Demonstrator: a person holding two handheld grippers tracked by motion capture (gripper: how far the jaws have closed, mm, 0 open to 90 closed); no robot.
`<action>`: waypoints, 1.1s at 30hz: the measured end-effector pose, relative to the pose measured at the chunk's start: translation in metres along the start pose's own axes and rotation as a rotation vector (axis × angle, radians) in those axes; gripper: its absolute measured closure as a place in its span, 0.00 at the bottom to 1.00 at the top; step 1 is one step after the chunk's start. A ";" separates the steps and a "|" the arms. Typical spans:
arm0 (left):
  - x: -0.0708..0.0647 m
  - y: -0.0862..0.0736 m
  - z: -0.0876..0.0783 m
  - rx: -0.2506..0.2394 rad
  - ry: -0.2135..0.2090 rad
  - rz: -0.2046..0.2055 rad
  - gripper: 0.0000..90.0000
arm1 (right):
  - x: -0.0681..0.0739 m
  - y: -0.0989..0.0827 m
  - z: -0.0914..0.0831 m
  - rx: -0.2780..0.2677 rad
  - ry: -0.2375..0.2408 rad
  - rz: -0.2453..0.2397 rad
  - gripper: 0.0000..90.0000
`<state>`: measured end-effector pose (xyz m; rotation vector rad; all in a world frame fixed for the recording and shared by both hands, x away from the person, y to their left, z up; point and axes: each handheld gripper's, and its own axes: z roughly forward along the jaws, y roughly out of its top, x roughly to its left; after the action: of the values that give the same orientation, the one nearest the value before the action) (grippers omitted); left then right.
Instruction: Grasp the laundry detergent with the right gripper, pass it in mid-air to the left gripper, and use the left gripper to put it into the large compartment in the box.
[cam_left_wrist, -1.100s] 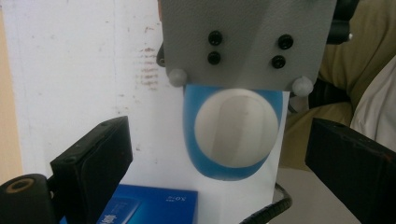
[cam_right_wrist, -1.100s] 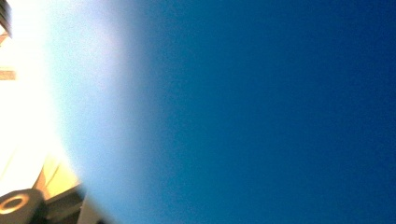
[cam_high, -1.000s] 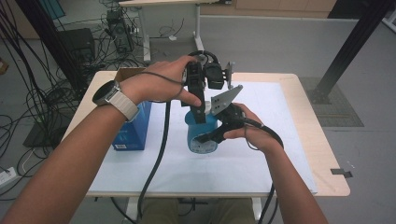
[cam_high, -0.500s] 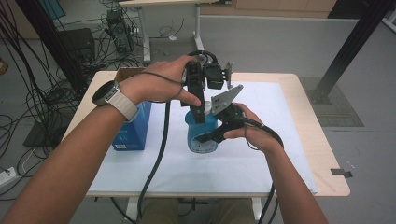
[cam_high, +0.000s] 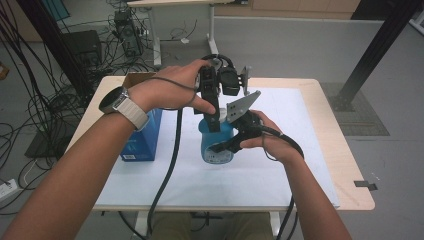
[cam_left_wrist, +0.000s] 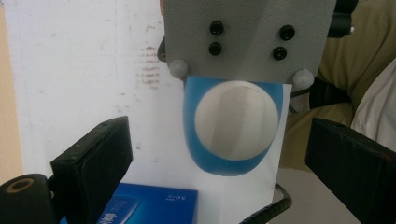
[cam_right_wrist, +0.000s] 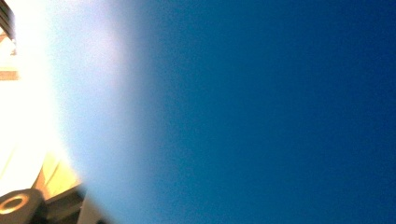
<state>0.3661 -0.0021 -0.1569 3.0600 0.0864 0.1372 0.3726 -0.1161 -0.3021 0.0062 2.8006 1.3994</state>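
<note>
My right gripper (cam_high: 224, 146) pinches the blue tub (cam_high: 216, 145); left gripper (cam_high: 214, 125) hangs spread above its white lid (cam_left_wrist: 235, 119), lid not yet gripped.

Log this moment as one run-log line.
right hand-held gripper: shut on blue cup | left hand-held gripper: open above cup mouth | blue box: left of cup, on table

Left gripper (cam_high: 214, 107): black body, two blocky matte-black jaws, thick black cable trailing. Right gripper (cam_high: 226, 145): black, topped by a grey three-cornered plate (cam_left_wrist: 247, 37) bearing four black screws and two pale round studs (ribbed black cable (cam_left_wrist: 271, 210) beneath). Left wrist: watch (cam_high: 114, 100) with dark face and pale grey band. Forearms bare, no sleeves.
</note>
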 end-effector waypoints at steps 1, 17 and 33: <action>0.000 0.000 0.000 -0.002 0.000 -0.001 0.09 | 0.000 0.000 0.000 0.000 -0.002 -0.001 0.49; 0.000 0.000 0.000 -0.001 0.000 -0.004 0.09 | -0.001 0.000 -0.001 -0.006 -0.011 0.006 0.49; 0.001 -0.001 0.000 -0.001 0.003 -0.011 0.09 | -0.001 -0.001 -0.002 -0.005 -0.018 0.007 0.49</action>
<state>0.3668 -0.0010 -0.1570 3.0576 0.1026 0.1410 0.3738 -0.1186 -0.3017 0.0285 2.7855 1.4015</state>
